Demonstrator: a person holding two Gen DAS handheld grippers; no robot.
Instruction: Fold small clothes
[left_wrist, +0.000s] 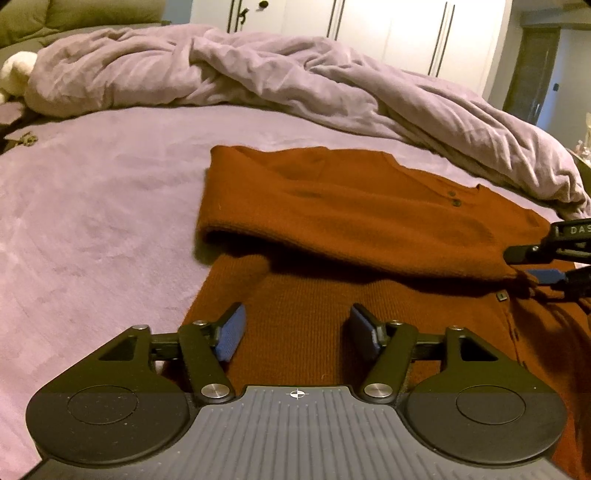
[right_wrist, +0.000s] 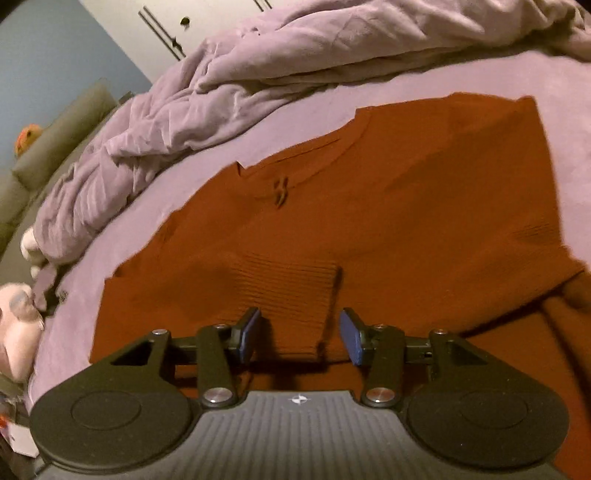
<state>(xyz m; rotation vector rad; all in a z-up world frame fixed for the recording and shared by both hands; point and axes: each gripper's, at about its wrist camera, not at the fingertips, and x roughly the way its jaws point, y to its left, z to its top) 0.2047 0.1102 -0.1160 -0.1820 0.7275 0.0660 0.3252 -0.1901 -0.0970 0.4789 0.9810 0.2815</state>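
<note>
A rust-orange knitted sweater (left_wrist: 351, 206) lies on the bed, its upper part folded over the lower layer, with small buttons near the neckline. My left gripper (left_wrist: 295, 328) hovers open over the lower layer, with nothing pinched between its blue pads. In the right wrist view the sweater (right_wrist: 406, 192) fills the middle, and a ribbed cuff (right_wrist: 291, 291) lies just ahead of my right gripper (right_wrist: 301, 334). That gripper stands open, its pads apart from the cuff on both sides. The right gripper (left_wrist: 535, 266) also shows at the right edge of the left wrist view, at the sweater's fold edge.
The sweater rests on a lilac bed sheet (left_wrist: 92, 221). A crumpled lilac duvet (left_wrist: 295, 74) is heaped along the far side. Soft toys (right_wrist: 18, 325) sit at the left edge of the bed. White wardrobe doors (left_wrist: 388, 29) stand behind.
</note>
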